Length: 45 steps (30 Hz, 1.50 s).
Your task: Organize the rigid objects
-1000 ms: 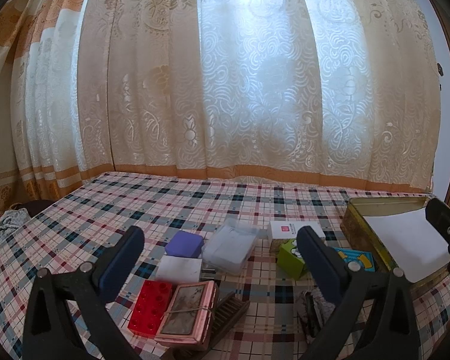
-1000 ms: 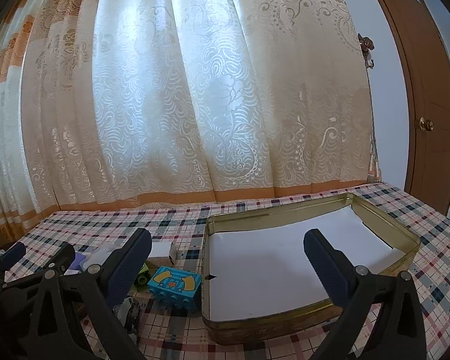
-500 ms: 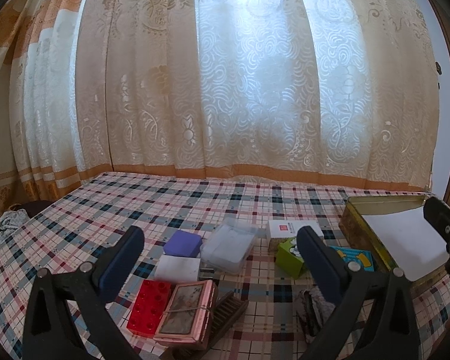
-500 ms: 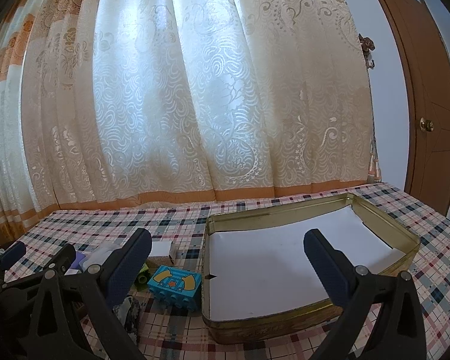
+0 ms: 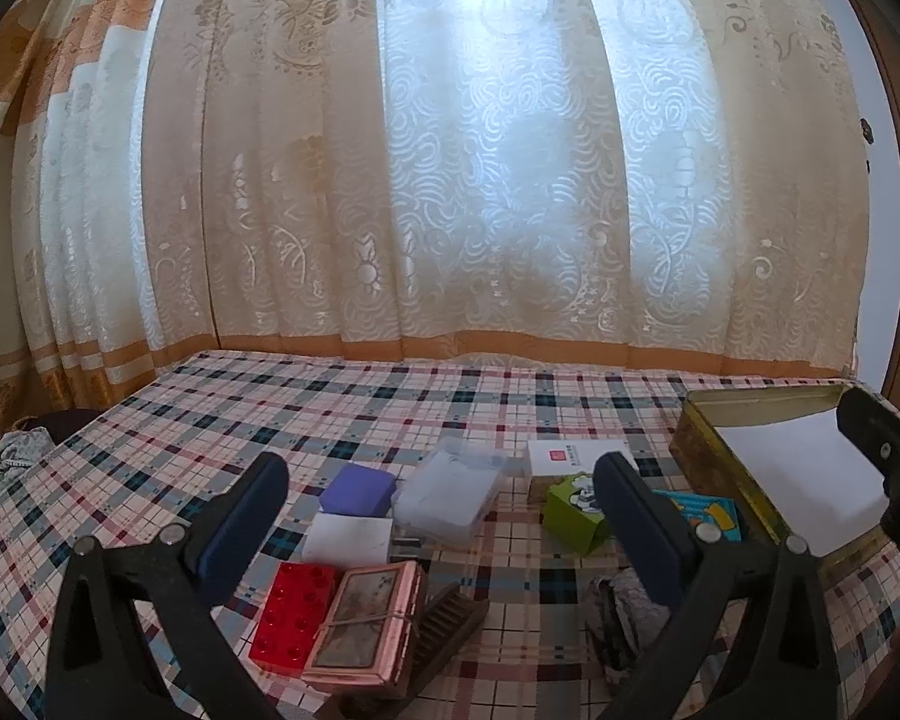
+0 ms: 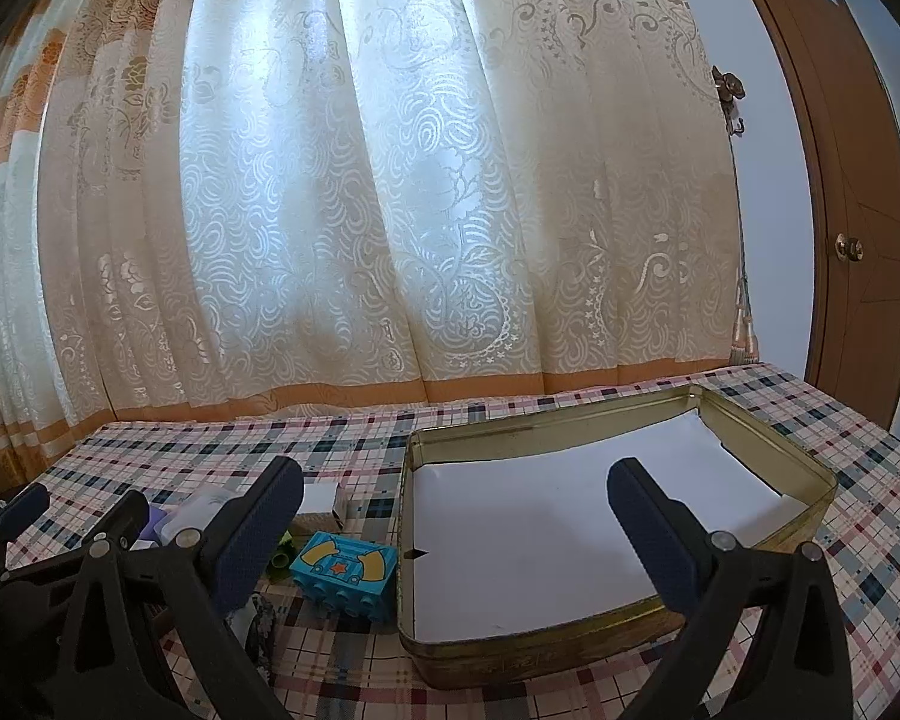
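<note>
The left black two-finger gripper (image 5: 438, 501) is hovering with its blue-padded fingers (image 5: 243, 519) spread wide, gripping nothing. The right black two-finger gripper (image 6: 453, 507) is doing likewise, its fingers (image 6: 651, 531) parted and empty, both pointing forward and level.

We see the gold tin (image 6: 618, 654) lying open, its white floor bare; clustered boxes, the clear case (image 5: 447, 498) among them, crowd the cloth (image 5: 306, 402) beside it.

Left gripper (image 5: 438, 495) hovers with fingers apart above small boxes beside a gold tin (image 5: 699, 456)
</note>
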Each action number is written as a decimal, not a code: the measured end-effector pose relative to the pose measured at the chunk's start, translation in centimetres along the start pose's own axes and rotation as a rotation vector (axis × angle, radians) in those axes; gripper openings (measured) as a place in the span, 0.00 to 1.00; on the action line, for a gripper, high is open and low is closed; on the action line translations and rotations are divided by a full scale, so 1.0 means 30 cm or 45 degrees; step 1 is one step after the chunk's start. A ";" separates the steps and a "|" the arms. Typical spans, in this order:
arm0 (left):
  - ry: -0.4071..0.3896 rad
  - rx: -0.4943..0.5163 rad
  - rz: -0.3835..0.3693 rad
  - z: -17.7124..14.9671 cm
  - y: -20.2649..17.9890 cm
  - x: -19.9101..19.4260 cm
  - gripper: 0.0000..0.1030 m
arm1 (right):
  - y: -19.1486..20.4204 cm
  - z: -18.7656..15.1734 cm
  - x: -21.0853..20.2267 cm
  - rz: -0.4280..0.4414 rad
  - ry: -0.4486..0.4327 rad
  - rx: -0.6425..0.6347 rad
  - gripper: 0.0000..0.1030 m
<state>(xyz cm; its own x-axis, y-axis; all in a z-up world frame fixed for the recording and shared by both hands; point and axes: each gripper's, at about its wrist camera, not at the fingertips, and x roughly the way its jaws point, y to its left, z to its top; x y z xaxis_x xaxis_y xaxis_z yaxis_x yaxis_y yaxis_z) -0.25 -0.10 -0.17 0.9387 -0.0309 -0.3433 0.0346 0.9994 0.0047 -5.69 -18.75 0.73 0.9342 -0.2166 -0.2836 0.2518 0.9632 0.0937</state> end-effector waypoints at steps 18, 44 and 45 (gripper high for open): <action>0.004 -0.008 -0.004 -0.001 0.000 0.000 1.00 | -0.001 0.000 0.001 0.002 -0.002 0.000 1.00; 0.111 -0.082 -0.109 -0.009 0.091 0.000 1.00 | 0.057 -0.035 0.024 0.032 0.055 -0.112 1.00; 0.114 -0.090 -0.099 -0.010 0.110 -0.005 1.00 | 0.062 -0.036 0.025 0.050 0.063 -0.119 1.00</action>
<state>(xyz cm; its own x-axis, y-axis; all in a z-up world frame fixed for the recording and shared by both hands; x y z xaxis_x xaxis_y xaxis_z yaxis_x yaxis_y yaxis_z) -0.37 3.20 -0.37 0.8997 -0.1100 -0.4224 0.0789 0.9928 -0.0906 -4.79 -16.94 -0.35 0.9286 -0.1728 -0.3285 0.1886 0.9819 0.0167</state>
